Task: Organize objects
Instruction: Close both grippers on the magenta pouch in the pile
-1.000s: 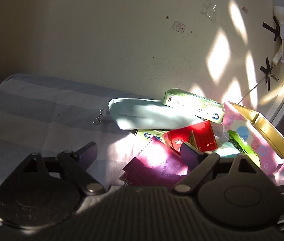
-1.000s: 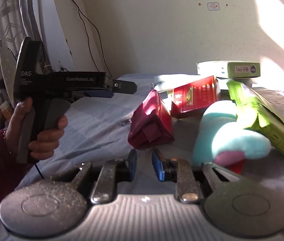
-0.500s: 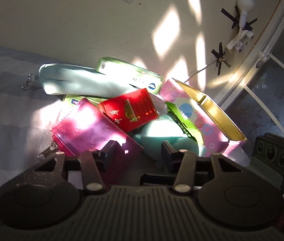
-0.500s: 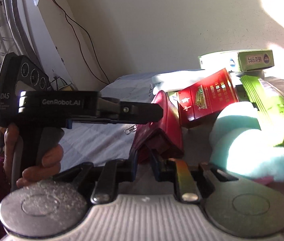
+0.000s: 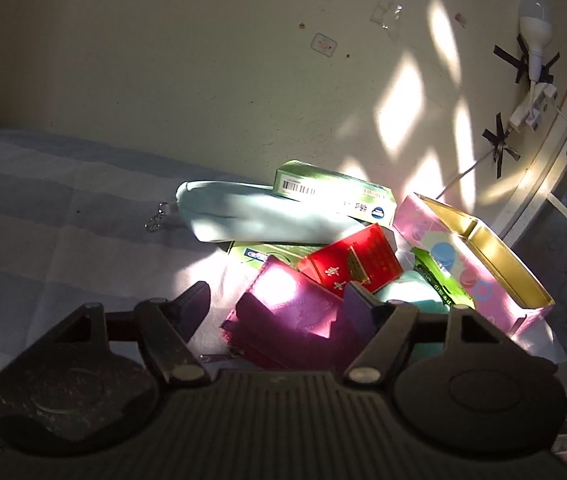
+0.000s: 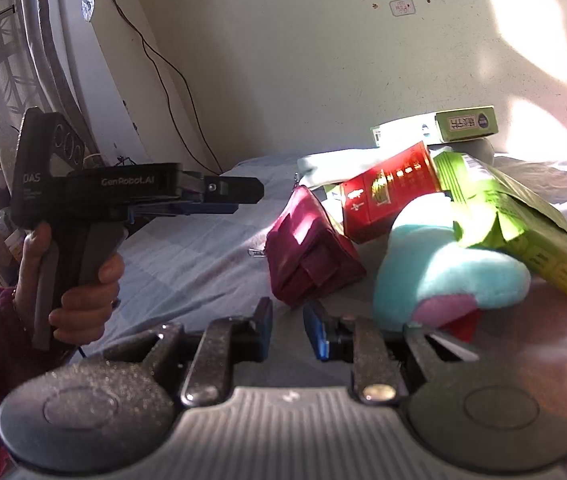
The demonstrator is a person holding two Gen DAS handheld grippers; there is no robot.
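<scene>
A pile of objects lies on the striped bedsheet by the wall: a magenta pouch (image 5: 295, 316) (image 6: 311, 252), a red box (image 5: 351, 266) (image 6: 387, 196), a pale blue pencil case (image 5: 255, 216), a green-white box (image 5: 335, 194) (image 6: 463, 124), a teal plush toy (image 6: 443, 276), a green packet (image 6: 523, 232), and an open pink tin (image 5: 483, 276). My left gripper (image 5: 277, 306) is open just in front of the magenta pouch, holding nothing; it also shows in the right wrist view (image 6: 243, 196). My right gripper (image 6: 287, 324) is open with a narrow gap, empty, low near the pouch and plush.
The cream wall (image 5: 203, 80) stands right behind the pile. A taped bulb and cable (image 5: 531, 40) hang on the wall at right. A window frame (image 5: 563, 160) borders the right side. Striped bedsheet (image 5: 63, 220) stretches left of the pile.
My left gripper pulled back from the pile and its fingers spread wider. In the right wrist view it drew back to the left. My right gripper's gap widened slightly.
</scene>
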